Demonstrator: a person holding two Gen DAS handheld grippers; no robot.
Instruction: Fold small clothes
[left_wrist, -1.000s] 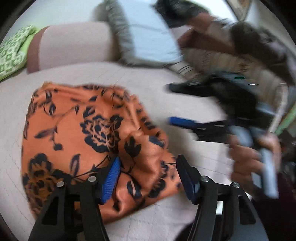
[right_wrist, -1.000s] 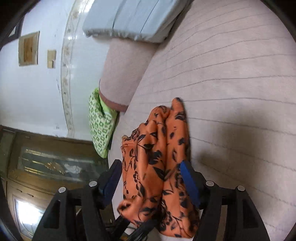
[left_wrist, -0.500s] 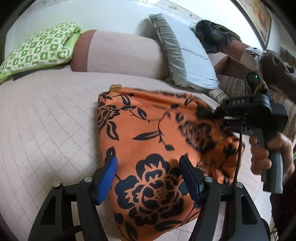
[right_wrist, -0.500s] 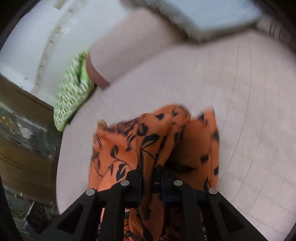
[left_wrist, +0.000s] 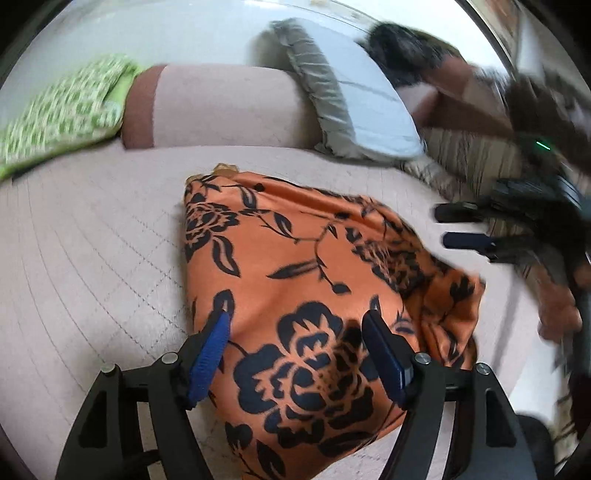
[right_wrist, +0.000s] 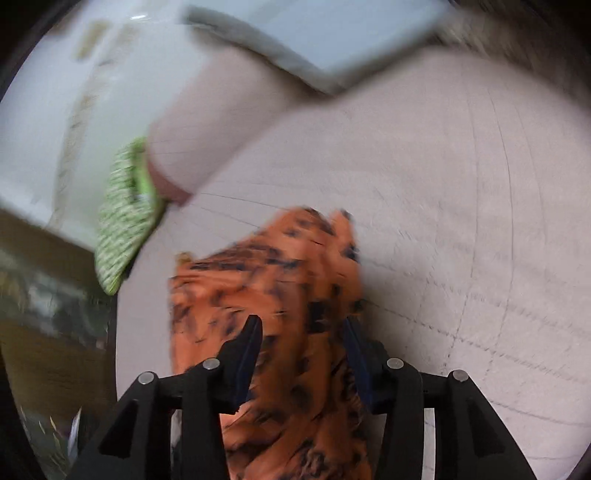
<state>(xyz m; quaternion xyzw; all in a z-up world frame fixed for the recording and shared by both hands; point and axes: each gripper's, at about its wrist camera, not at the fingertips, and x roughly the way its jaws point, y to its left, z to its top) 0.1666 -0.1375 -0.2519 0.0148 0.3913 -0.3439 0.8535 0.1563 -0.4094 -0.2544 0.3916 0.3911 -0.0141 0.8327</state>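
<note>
Orange garment (left_wrist: 314, 302) with the black flower print lies bunched on the pale quilted bed (left_wrist: 92, 258), roughly in the middle of it, and I see it from both wrist views. My left gripper (left_wrist: 295, 354) hangs over its near end with the fingers wide and opening; the cloth shows between the blue pads, but they stand clear of it, not pressing. In the left view my right gripper (left_wrist: 463, 227) sits off the garment's far right corner, gripped by a hand (left_wrist: 557, 310), its two fingers parted with nothing between them there. From its own blurred view the right gripper (right_wrist: 303, 347) has fingers apart and opening, orange cloth showing in the gap between them; I cannot tell whether the pads touch the fabric. At the head of the bed a pink bolster (left_wrist: 221, 107) lies across, with a green patterned pillow (left_wrist: 62, 114) to its left and a grey-blue pillow (left_wrist: 354, 96) leaning at its right.
</note>
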